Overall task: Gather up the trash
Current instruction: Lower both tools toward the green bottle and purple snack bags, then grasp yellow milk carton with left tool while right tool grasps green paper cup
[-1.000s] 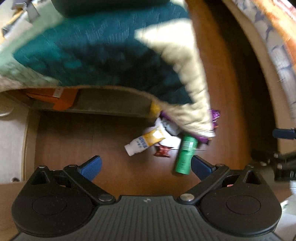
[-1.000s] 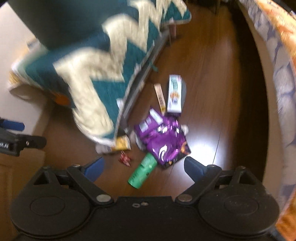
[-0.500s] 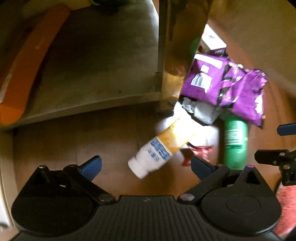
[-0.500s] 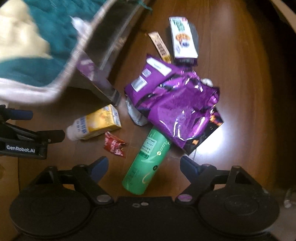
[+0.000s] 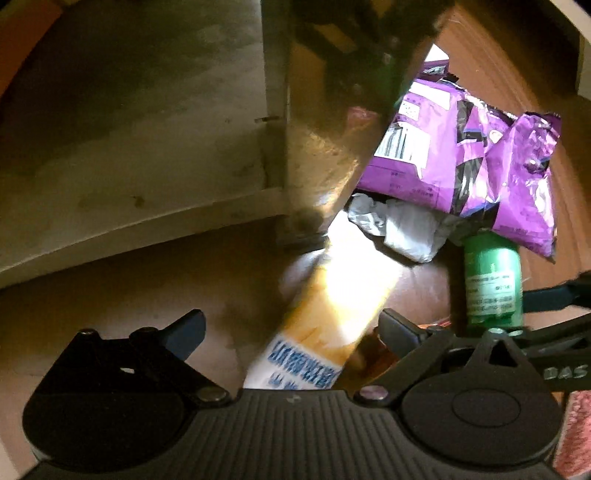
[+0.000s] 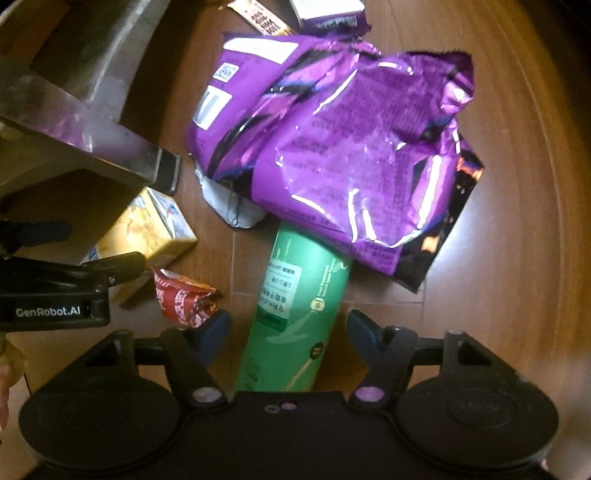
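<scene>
A yellow drink carton (image 5: 325,317) lies on the wooden floor between the fingers of my left gripper (image 5: 291,332). Its jaws are closing, and the pads do not visibly press on the carton. A green can (image 6: 295,314) lies lengthwise between the fingers of my right gripper (image 6: 290,328). Those jaws are closing too, with small gaps still showing on both sides of the can. The can's far end is tucked under a crumpled purple snack bag (image 6: 332,147). A red wrapper (image 6: 184,295) sits by the right gripper's left fingertip. The carton (image 6: 147,229) also shows there.
A metal furniture leg (image 6: 110,147) stands on the floor just beyond the carton, under a low frame (image 5: 129,129). Crumpled white paper (image 5: 402,229) lies beside the purple bag (image 5: 461,158). A snack bar wrapper (image 6: 266,18) and a small box (image 6: 325,14) lie farther off.
Both grippers have dropped close to the floor, and the teal blanket has left view. The carton now sits between the left fingers, and the right jaws have narrowed around the green can.
</scene>
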Available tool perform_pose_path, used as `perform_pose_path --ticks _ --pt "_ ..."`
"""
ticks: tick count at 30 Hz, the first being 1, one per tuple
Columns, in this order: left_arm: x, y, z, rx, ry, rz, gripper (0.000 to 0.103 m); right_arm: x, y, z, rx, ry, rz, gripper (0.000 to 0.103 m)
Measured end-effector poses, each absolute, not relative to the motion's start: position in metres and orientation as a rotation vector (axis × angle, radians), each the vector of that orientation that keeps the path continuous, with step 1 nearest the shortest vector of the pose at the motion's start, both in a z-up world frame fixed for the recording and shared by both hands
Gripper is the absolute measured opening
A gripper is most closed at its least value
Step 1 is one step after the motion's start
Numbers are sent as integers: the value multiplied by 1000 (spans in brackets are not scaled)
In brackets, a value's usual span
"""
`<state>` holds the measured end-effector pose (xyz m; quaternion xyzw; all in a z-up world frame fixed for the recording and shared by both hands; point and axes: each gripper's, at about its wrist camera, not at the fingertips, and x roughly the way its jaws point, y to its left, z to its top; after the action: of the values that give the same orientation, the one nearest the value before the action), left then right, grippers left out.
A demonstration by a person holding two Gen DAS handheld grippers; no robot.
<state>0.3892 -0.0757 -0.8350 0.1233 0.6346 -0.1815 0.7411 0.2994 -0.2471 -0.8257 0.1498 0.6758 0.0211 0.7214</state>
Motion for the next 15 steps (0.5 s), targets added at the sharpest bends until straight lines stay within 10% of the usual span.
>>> perform_pose_path --ticks 7,15 --pt "395 -68 -853 173 1481 -401 57 303 -240 -843 376 1505 28 60" --pt "388 -60 -850 139 1509 -329 46 300 -238 -850 395 1503 11 49"
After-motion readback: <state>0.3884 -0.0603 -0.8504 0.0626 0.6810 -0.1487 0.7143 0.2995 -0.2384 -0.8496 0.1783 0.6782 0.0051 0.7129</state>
